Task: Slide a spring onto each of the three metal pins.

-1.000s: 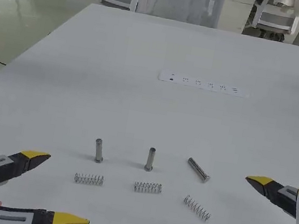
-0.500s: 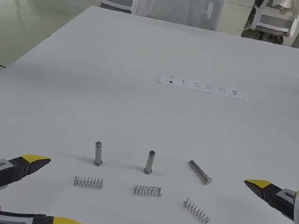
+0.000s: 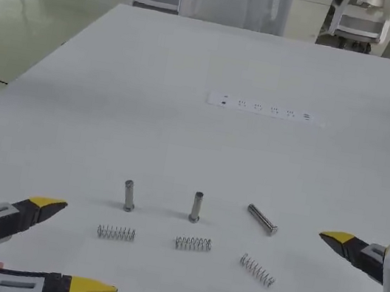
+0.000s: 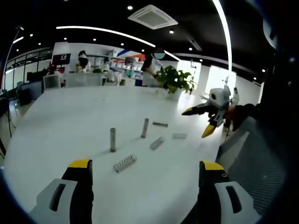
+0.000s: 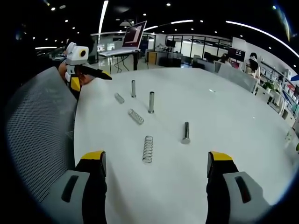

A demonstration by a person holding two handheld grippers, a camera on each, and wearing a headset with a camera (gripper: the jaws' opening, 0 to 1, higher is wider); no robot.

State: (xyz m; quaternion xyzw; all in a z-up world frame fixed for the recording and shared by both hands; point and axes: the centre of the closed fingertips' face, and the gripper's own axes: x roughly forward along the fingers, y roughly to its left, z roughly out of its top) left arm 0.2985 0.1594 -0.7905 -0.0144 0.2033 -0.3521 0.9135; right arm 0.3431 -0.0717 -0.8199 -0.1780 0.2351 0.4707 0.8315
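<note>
Two metal pins (image 3: 128,195) (image 3: 196,207) stand upright on the white table, and a third pin (image 3: 261,219) lies on its side to their right. One spring lies in front of each: left spring (image 3: 116,233), middle spring (image 3: 193,244), right spring (image 3: 257,270). My left gripper (image 3: 80,249) hovers open at the near left, with the left pin (image 4: 112,139) and left spring (image 4: 124,163) ahead of it. Open at the near right, my right gripper (image 3: 298,274) has the right spring (image 5: 148,149) and the lying pin (image 5: 186,132) just ahead. Neither holds anything.
A white power strip (image 3: 265,109) lies across the table's middle, well beyond the pins. Chairs (image 3: 234,3) stand at the far edge. A potted plant (image 4: 175,80) sits at the table's right end. The table's left edge (image 3: 34,78) drops to the floor.
</note>
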